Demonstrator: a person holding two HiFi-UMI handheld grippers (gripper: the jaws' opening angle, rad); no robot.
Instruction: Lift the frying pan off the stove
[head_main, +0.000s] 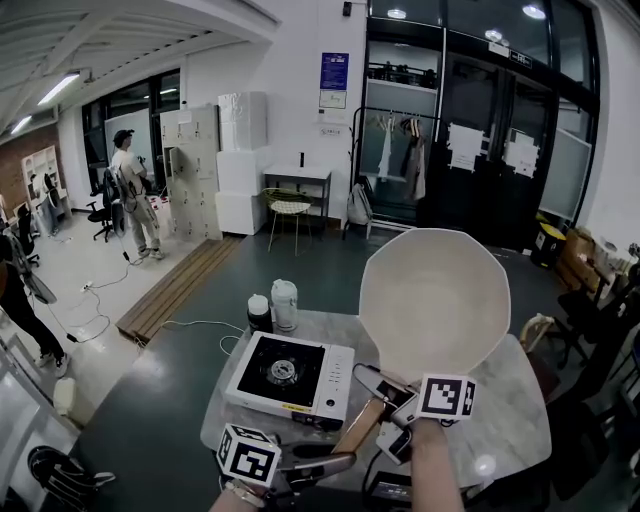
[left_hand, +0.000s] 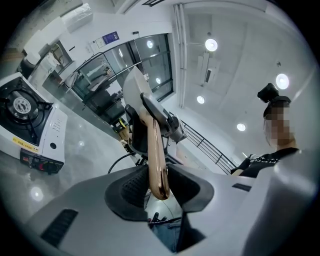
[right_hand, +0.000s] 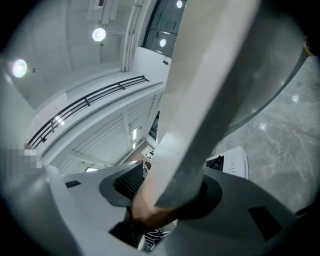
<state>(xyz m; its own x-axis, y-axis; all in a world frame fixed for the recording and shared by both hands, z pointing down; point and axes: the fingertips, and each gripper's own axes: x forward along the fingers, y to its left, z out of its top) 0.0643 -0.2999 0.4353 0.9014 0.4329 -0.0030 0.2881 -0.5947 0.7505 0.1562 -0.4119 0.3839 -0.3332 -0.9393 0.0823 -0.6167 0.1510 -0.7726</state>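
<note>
Pan: the cream-white round frying pan (head_main: 435, 300) is held raised and tilted, clear of the white tabletop gas stove (head_main: 290, 375).
Left gripper (left_hand: 159, 186): clamped on the end of the brown wooden handle (left_hand: 154, 145).
Right gripper (right_hand: 165, 197): clamped on the handle beside the pan.

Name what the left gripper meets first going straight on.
The left gripper, shut on the wooden handle, would probably run into the right gripper, clamped nearer the frying pan.

Nothing is legible: the blue wall poster (head_main: 334, 72) and the yellow label (left_hand: 16, 141) on the stove (left_hand: 35, 117) are too small.
</note>
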